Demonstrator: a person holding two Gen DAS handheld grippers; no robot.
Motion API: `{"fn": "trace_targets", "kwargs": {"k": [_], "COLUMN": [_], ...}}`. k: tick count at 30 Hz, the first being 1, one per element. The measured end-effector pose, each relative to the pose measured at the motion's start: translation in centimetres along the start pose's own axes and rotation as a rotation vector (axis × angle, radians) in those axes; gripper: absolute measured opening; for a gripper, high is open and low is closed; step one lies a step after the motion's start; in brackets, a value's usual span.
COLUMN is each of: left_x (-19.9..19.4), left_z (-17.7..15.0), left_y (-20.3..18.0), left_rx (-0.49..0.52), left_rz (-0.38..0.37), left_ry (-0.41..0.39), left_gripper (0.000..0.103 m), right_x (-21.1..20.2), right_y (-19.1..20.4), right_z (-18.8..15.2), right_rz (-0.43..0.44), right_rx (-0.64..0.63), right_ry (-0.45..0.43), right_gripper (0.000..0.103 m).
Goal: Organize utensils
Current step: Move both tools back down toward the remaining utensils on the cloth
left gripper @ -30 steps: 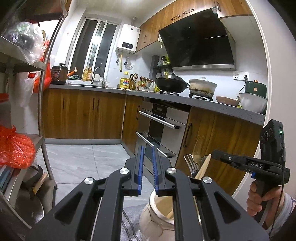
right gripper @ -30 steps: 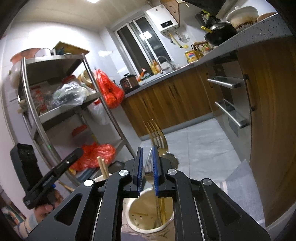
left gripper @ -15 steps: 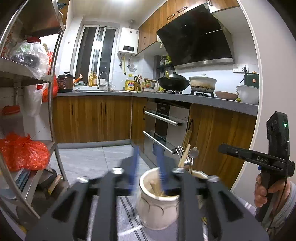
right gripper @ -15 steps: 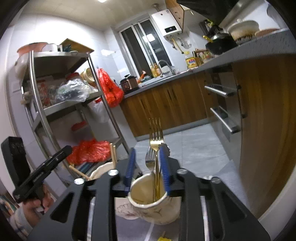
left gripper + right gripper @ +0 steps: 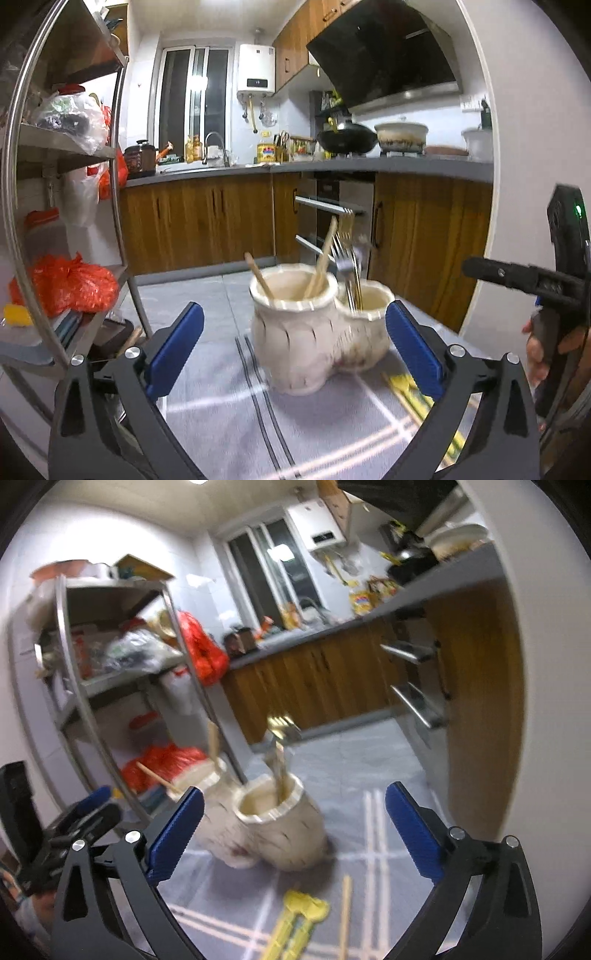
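Note:
A white ceramic two-cup utensil holder (image 5: 314,343) stands on a grey striped cloth (image 5: 229,413). One cup holds wooden chopsticks (image 5: 323,258), the other holds forks (image 5: 347,254). My left gripper (image 5: 295,347) is open wide and empty, its jaws either side of the holder. The holder also shows in the right wrist view (image 5: 273,830), with forks (image 5: 280,738) in the near cup. My right gripper (image 5: 295,830) is open and empty, pulled back from the holder. A yellow utensil (image 5: 295,919) and a wooden chopstick (image 5: 345,912) lie on the cloth in front of it.
A metal shelf rack (image 5: 55,184) with red bags stands to the left. Wooden kitchen cabinets and an oven (image 5: 325,221) lie behind. A white wall edge (image 5: 498,701) is close on the right. The other gripper (image 5: 532,280) shows at right.
Both grippers went from shut to wide open. The right one let go of the fork, which now stands in the holder. Both have drawn back and lower.

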State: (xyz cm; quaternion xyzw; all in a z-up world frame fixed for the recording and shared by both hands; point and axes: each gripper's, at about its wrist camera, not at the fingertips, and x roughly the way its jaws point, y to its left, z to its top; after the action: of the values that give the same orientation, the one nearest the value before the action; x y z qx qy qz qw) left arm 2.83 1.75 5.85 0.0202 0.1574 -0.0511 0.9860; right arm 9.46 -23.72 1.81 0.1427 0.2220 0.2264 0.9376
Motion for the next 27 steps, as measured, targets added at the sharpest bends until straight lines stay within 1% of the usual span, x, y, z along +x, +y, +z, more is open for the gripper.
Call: {"fn": "trace_targets", "kwargs": {"k": [4, 8, 13, 15, 19, 27], "left_x": [0.2, 0.4, 1.0, 1.1, 1.2, 1.2], "left_z": [-2.3, -3.9, -5.2, -5.6, -6.1, -6.3], "left_y": [-1.1, -1.5, -1.4, -1.1, -0.9, -1.3], "left_rx": [-0.016, -0.034, -0.07, -0.093, -0.114, -0.079], "left_rz": [-0.026, -0.041, -0.044, -0.054, -0.068, -0.049], "left_ry": [0.067, 0.105, 0.175, 0.192, 0.212, 0.213], "left_gripper": [0.097, 0.097, 0.097, 0.097, 0.097, 0.097], "right_x": [0.4, 0.3, 0.4, 0.4, 1.0, 2.2], "right_y": [-0.9, -0.4, 0.7, 1.0, 1.7, 2.7], "right_z": [-1.8, -3.6, -5.7, -6.3, -7.1, -7.9], "right_rz": [-0.079, -0.143, -0.183, -0.197, -0.245, -0.25], "right_rx": [0.016, -0.011, -0.053, -0.075, -0.114, -0.163], "right_ry": [0.066, 0.114, 0.176, 0.188, 0.217, 0.289], "right_gripper": [0.098, 0.098, 0.098, 0.098, 0.098, 0.098]}}
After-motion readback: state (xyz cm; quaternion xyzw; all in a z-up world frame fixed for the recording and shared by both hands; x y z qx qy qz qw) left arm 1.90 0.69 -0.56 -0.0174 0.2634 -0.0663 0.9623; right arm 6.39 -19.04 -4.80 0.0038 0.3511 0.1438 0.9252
